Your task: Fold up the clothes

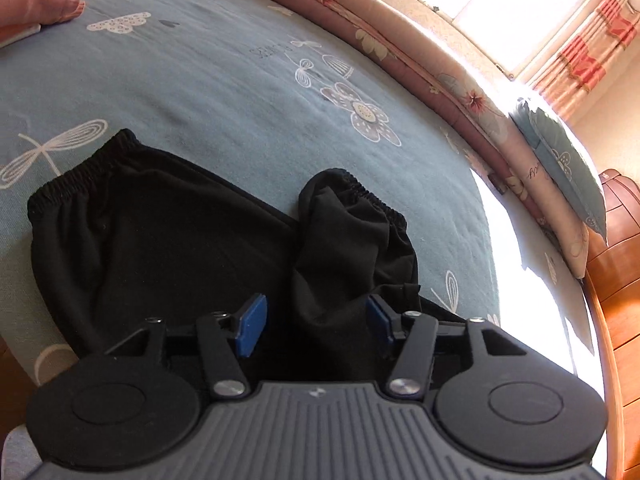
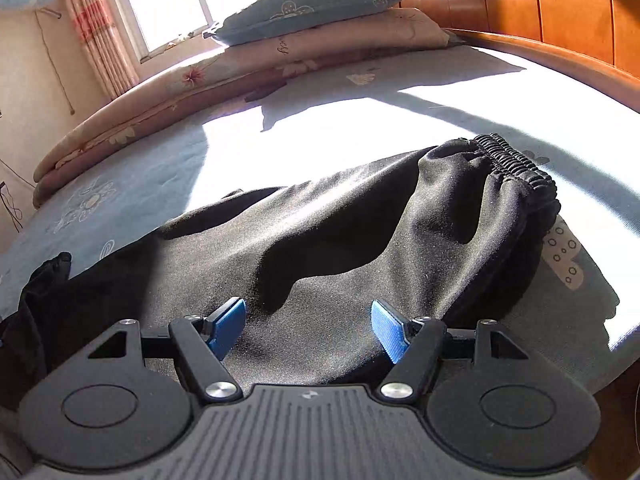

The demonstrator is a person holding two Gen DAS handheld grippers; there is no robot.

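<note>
Blue floral bedsheet (image 1: 224,80) under black trousers (image 1: 160,232)

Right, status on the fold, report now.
Left hand-held gripper open, right hand-held gripper open, both empty. Black pants rumpled on bedsheet, cuffs unaligned. Nothing in the way.

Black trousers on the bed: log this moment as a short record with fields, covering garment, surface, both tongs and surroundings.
garment: black trousers, elastic cuffs, lying crumpled and partly folded
surface: blue floral bedsheet
left tongs: open, pads clear of the cloth
right tongs: open, above the fabric, gripping nothing
surroundings: folded quilt along the far edge, pillow on top, wooden headboard, sunlit window
</note>
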